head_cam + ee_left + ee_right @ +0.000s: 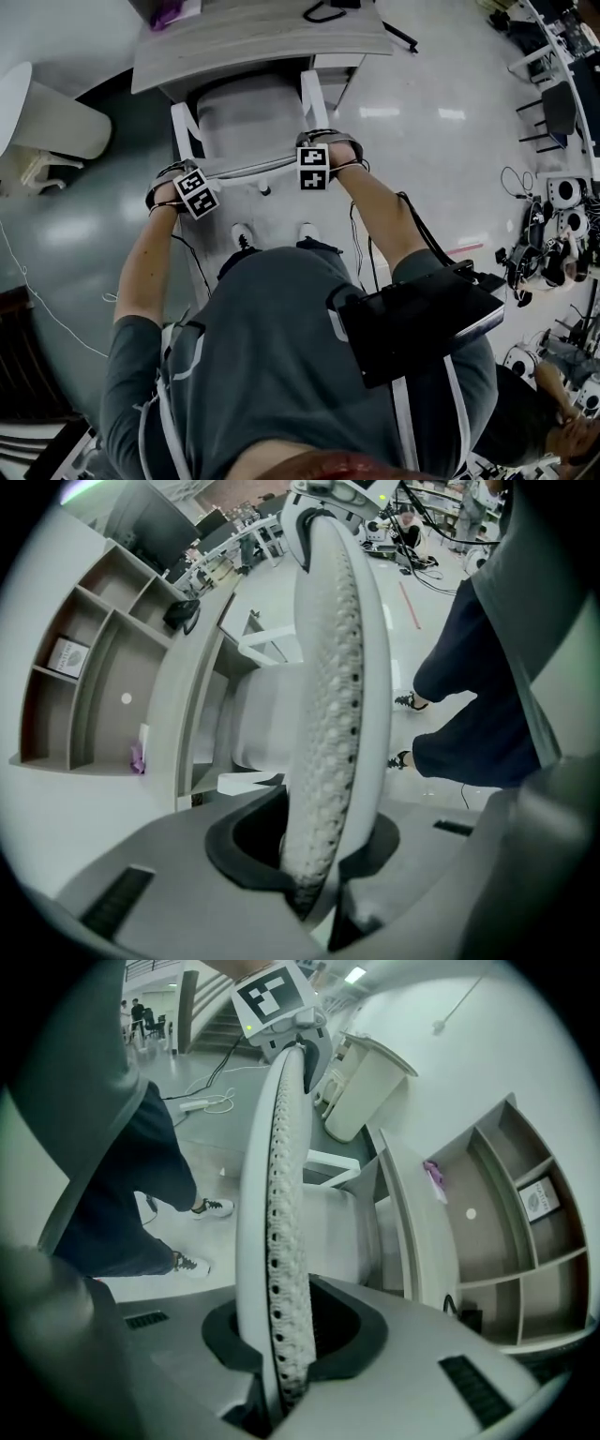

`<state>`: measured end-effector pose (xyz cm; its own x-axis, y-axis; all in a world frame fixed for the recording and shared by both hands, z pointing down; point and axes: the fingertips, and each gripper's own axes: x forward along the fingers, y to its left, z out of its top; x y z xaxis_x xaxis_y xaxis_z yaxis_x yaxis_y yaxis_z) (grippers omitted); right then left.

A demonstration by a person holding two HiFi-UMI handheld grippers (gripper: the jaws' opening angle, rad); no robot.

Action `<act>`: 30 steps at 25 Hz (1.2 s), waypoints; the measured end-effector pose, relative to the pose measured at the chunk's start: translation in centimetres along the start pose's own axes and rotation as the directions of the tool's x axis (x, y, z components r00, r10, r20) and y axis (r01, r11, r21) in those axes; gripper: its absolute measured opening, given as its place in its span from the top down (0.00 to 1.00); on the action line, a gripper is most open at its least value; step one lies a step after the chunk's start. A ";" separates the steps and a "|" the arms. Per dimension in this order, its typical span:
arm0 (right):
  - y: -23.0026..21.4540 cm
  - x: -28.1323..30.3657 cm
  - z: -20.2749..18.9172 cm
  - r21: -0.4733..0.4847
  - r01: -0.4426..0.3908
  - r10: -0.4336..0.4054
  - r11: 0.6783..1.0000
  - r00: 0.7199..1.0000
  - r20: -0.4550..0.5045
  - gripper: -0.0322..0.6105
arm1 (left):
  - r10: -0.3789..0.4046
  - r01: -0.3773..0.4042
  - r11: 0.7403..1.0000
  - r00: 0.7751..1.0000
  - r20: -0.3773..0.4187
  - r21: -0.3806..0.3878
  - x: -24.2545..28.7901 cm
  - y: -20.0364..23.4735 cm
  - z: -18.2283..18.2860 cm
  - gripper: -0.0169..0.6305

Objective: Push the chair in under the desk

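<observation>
The white office chair (244,117) stands with its seat partly under the grey desk (253,37). Its armrests flank the seat. Both grippers hold the top edge of the mesh backrest (255,169). My left gripper (190,184) is clamped on the edge's left end, my right gripper (315,161) on its right end. In the left gripper view the backrest (337,667) runs upward from between the jaws of the left gripper (314,878). In the right gripper view the backrest (281,1176) rises the same way from the right gripper (279,1377).
A white bin (56,117) stands left of the desk. The person's shoes (246,234) are just behind the chair. Cables and equipment (553,234) crowd the floor at right. A purple item (169,14) and a black cable (323,11) lie on the desk. Shelves (84,677) sit behind it.
</observation>
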<state>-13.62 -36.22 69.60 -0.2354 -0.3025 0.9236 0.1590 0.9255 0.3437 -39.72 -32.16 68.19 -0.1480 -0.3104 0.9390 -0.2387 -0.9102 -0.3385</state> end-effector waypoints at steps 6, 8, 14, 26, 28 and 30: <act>-1.7 0.7 0.9 0.050 0.001 0.000 0.999 1.000 -0.025 0.84 | 0.011 -0.014 0.999 0.999 0.044 0.050 1.0 2.9 -0.6 0.84; -2.4 0.9 1.5 0.062 0.007 -0.005 0.998 0.999 -0.032 0.84 | -0.010 0.008 0.998 0.999 0.032 0.064 1.3 3.6 -1.3 0.85; -3.6 1.4 3.1 0.088 0.020 -0.017 0.996 0.999 -0.037 0.83 | -0.013 0.010 0.996 1.000 0.028 0.092 1.9 5.3 -2.7 0.86; -4.3 1.7 4.7 0.107 0.030 -0.026 0.994 0.999 -0.040 0.82 | -0.038 0.037 0.992 0.999 0.003 0.119 2.5 6.2 -4.5 0.87; -4.4 1.8 4.9 0.120 0.031 -0.025 0.992 0.999 -0.046 0.82 | -0.049 0.049 0.990 0.999 0.000 0.129 2.6 6.5 -4.6 0.87; -4.8 2.0 5.3 0.131 0.037 -0.030 0.991 0.998 -0.050 0.82 | -0.052 0.052 0.990 0.999 0.000 0.135 2.7 6.9 -5.1 0.87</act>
<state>-19.92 -40.04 68.86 -0.1919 -0.3414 0.9201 0.0238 0.9357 0.3521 -46.71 -37.92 68.09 -0.1350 -0.2623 0.9555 -0.1145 -0.9537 -0.2780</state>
